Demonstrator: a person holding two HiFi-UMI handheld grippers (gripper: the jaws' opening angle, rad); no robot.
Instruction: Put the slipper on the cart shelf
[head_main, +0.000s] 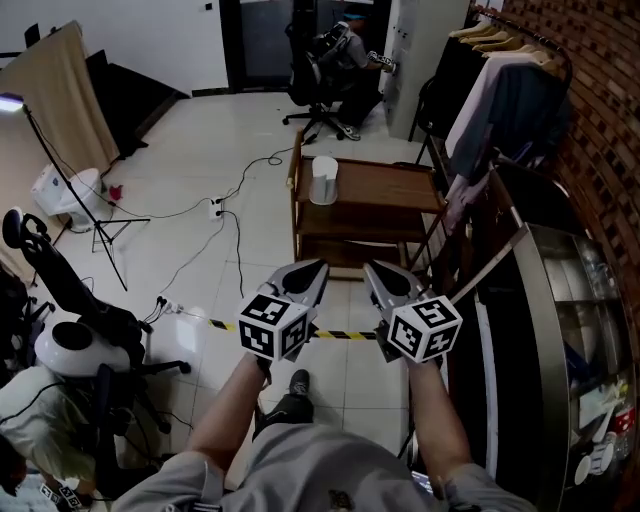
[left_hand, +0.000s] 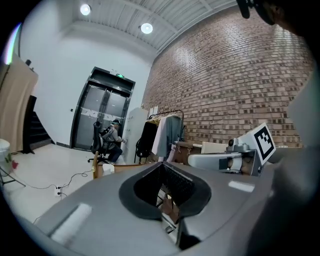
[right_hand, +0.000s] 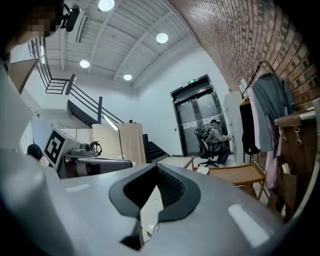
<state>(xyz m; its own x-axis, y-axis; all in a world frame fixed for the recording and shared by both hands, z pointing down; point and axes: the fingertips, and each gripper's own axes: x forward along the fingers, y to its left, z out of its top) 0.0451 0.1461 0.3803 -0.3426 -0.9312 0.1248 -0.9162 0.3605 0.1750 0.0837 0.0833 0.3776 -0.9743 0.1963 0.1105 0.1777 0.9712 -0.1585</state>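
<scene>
Well beyond left claw (head_main: 317, 268) and right claw (head_main: 373, 270) stands the cart (head_main: 388, 192).

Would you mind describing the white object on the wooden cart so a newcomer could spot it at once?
Find the brick wall with the hanging clothes; beside it stands a wooden cart. On its top shelf, near the left end, sits the white object, the only pale thing on that brown wood.

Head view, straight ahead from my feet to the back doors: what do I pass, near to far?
dark shoe → yellow-black floor tape → wooden cart → power cable on the floor tiles → seated person
</scene>
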